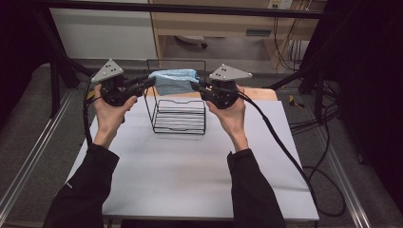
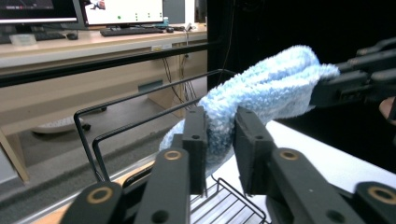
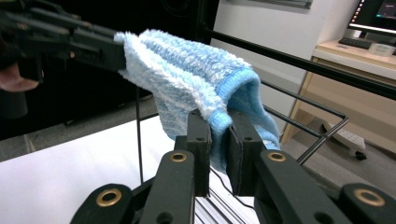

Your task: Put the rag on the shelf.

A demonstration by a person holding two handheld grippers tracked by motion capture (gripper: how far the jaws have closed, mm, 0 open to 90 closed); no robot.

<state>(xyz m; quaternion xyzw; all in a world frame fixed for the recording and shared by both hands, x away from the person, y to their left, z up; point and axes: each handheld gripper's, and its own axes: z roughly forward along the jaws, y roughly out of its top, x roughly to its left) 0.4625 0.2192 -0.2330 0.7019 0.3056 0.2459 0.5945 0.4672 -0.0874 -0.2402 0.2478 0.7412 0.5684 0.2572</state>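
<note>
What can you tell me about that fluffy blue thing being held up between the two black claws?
The blue sock is a fuzzy, light blue piece of terry-like fabric with faint white stripes and a smoother, darker blue knitted cuff. It is held stretched in the air above the black wire rack, folded along its length. The left gripper pinches one end; the right gripper pinches the cuff end. It sags slightly between them and seems to touch nothing else.

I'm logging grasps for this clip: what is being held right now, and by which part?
Both tongs hold one fluffy blue cloth above the wire rack: the left tongs are shut on one end, the right tongs on the opposite, hemmed end.
</note>
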